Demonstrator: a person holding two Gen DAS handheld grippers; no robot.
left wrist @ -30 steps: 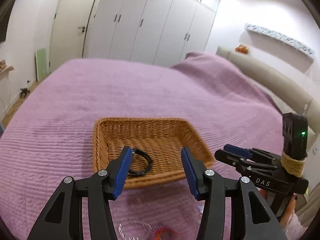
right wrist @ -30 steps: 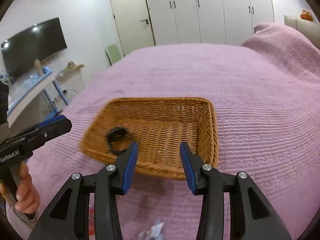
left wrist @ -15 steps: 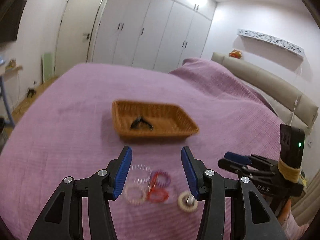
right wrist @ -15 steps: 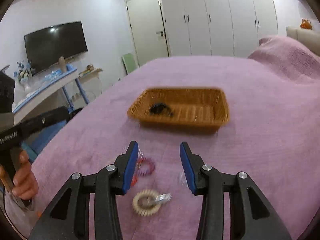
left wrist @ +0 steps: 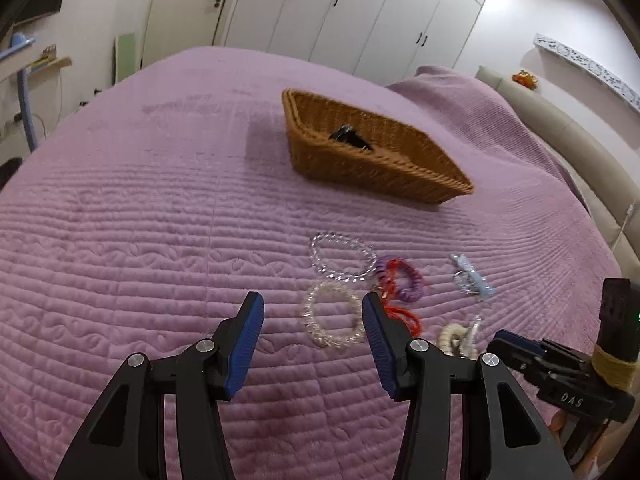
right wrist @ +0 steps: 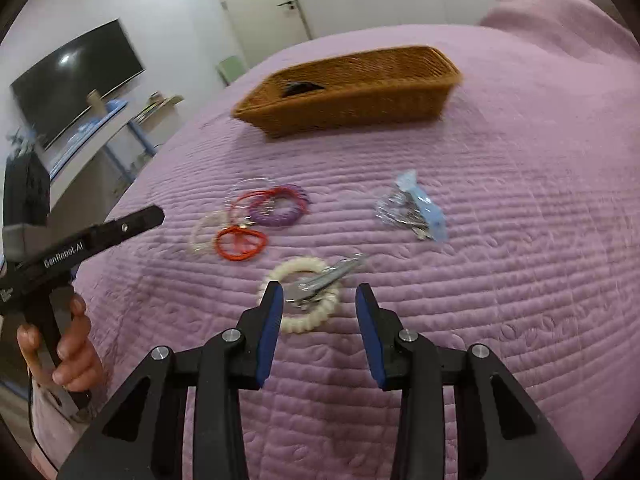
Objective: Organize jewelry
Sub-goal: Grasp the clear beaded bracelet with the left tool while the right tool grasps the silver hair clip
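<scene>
left gripper (left wrist: 312, 320) jaws apart, empty, above clear beaded bracelet (left wrist: 334, 316) | right gripper (right wrist: 318, 308) closing, nothing clamped, over cream beaded bracelet (right wrist: 306, 300) (both on purple quilted bedspread (left wrist: 140, 220)) | brown woven wicker basket (left wrist: 376, 168) beyond

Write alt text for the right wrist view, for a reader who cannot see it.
The right gripper, jaws closing on nothing yet, hovers over a cream beaded bracelet with a metal clip lying across it on a purple bedspread. Beyond lie red, purple and clear bracelets, a blue-tagged silver piece and a wicker basket.
</scene>
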